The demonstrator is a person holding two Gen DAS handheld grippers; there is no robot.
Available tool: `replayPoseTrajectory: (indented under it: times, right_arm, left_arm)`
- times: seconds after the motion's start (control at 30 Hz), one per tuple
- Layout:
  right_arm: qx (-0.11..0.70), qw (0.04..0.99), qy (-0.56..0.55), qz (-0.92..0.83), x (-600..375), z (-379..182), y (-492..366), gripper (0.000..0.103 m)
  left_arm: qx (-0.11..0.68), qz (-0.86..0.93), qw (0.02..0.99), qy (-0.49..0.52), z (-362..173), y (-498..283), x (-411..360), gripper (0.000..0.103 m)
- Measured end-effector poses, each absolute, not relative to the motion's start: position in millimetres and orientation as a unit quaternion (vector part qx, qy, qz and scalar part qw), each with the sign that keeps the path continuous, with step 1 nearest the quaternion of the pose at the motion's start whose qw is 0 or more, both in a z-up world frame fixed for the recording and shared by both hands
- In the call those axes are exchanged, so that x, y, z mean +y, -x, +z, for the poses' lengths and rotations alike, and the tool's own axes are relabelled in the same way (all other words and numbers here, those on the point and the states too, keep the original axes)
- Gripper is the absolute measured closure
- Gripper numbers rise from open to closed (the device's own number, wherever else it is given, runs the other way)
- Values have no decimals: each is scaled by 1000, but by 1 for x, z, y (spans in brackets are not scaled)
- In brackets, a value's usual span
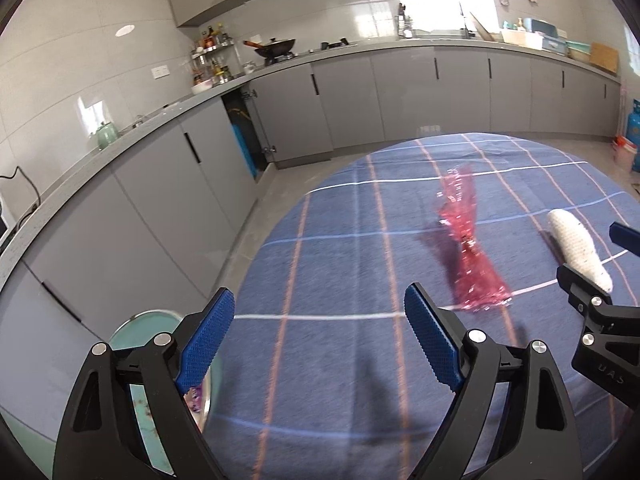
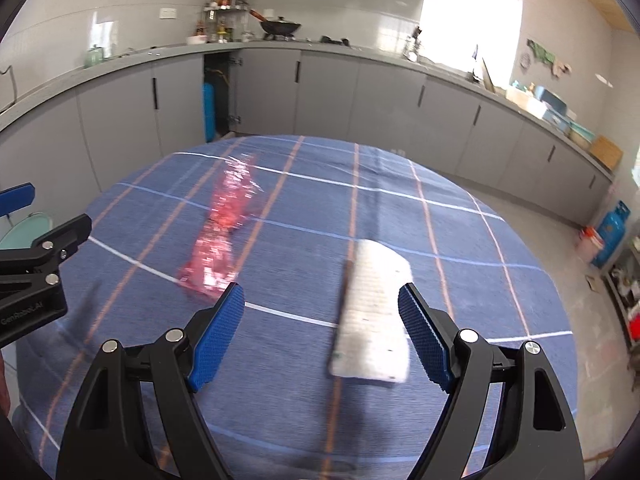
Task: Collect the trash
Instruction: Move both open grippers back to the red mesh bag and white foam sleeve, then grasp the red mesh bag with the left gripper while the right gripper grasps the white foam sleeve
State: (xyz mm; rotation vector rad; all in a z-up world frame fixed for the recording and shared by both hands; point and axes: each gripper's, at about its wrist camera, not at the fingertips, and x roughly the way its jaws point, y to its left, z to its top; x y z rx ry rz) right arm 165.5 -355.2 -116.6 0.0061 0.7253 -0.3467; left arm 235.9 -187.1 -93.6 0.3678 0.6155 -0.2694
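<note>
A crinkled red plastic wrapper (image 1: 470, 246) lies on the blue checked tablecloth (image 1: 340, 264), ahead and to the right of my left gripper (image 1: 320, 334). That gripper is open with nothing between its blue pads. To the right of the wrapper rests a white folded paper towel (image 1: 580, 250). In the right wrist view the towel (image 2: 374, 312) sits just ahead of my right gripper (image 2: 320, 334), which is open and empty; the wrapper (image 2: 224, 232) is to its left. Each gripper shows at the edge of the other's view, the right one (image 1: 600, 280) and the left one (image 2: 40, 240).
A mint-green bin (image 1: 160, 344) stands on the floor beside the table, under my left gripper. Grey kitchen cabinets (image 1: 160, 184) and a counter with a wok (image 1: 276, 46) run behind and to the left. A blue gas cylinder (image 2: 612, 232) stands at the far right.
</note>
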Motion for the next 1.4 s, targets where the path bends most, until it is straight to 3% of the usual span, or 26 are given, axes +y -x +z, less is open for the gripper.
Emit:
replayPoseTrajectory:
  times: [0.7, 0.9, 0.93, 1.07, 1.4]
  right_arm:
    - [401, 895, -28, -192, -397, -131, -173, 26]
    - [421, 887, -42, -183, -402, -137, -180, 47]
    - [424, 887, -44, -181, -403, -137, -180, 57]
    - [427, 886, -45, -174, -404, -138, -178, 75]
    - [413, 887, -49, -199, -421, -133, -158, 79]
  left_arm:
    - [327, -170, 911, -185, -114, -248, -239, 17]
    - [330, -173, 910, -183, -114, -250, -242, 17]
    - [331, -175, 909, -182, -114, -250, -242, 17]
    - [332, -180, 908, -181, -114, -250, -248, 17]
    - [345, -199, 897, -193, -129, -249, -271, 17]
